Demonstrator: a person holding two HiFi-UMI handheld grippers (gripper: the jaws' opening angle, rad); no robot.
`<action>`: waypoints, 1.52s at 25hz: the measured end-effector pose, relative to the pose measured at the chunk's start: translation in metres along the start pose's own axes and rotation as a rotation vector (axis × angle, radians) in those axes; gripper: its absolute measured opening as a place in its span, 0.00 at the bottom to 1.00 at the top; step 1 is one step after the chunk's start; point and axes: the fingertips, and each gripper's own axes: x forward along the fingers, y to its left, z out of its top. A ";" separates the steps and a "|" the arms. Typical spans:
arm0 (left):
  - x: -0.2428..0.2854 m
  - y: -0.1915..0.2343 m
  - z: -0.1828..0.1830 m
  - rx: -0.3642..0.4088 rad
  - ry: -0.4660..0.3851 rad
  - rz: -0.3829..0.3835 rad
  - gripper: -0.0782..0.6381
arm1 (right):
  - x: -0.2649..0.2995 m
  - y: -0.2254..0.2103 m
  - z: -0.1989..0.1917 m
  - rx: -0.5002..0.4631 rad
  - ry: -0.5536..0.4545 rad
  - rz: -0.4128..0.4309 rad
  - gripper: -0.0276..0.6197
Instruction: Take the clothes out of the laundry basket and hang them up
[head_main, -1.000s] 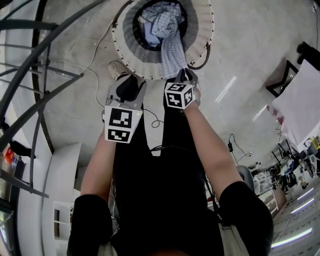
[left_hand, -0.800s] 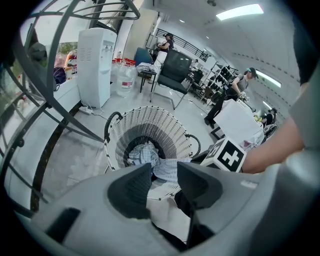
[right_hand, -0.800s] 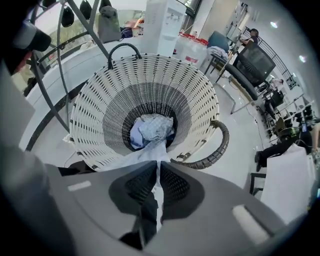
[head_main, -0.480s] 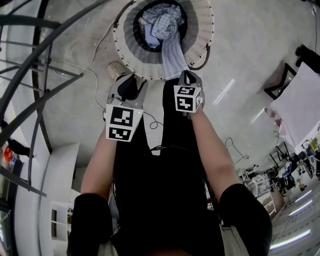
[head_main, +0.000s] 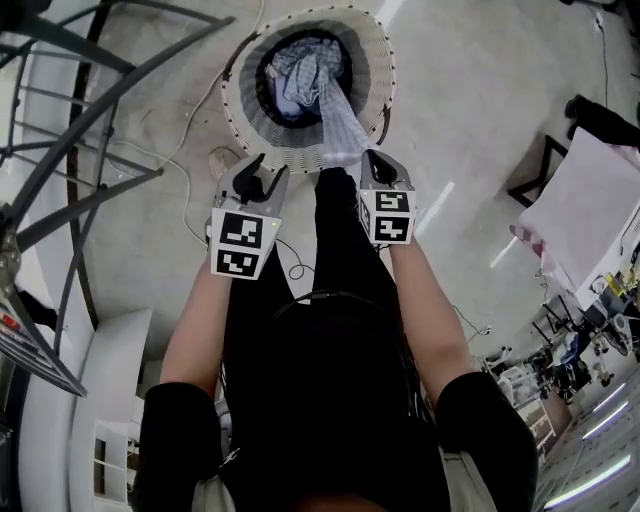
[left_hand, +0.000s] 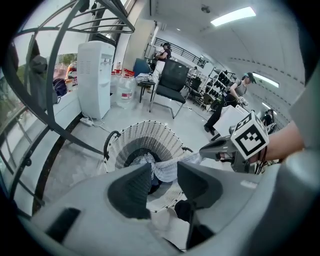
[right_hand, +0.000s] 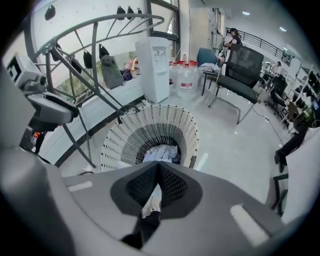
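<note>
While person is standing over white laundry basket (head_main: 240, 118) on floor (head_main: 470, 90), right tool (head_main: 372, 156) is clenching end of checked cloth (head_main: 340, 112). Cloth is stretching from clothes pile (head_main: 295, 75) inside basket, over rim, up to tool. Left tool (head_main: 263, 168) is hovering released beside it, jaws apart, gripping nothing.

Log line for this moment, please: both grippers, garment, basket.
left gripper: open, empty | right gripper: shut on checked garment | checked garment: partly out of laundry basket | hung: not yet
</note>
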 end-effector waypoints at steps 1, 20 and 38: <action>-0.005 -0.003 0.004 0.005 -0.003 0.000 0.34 | -0.010 -0.001 0.008 0.004 -0.018 0.009 0.07; -0.082 -0.038 0.093 0.081 -0.094 0.035 0.36 | -0.222 -0.002 0.190 -0.001 -0.393 0.227 0.06; 0.010 -0.089 0.027 0.281 0.070 -0.094 0.59 | -0.362 0.006 0.258 0.017 -0.604 0.361 0.06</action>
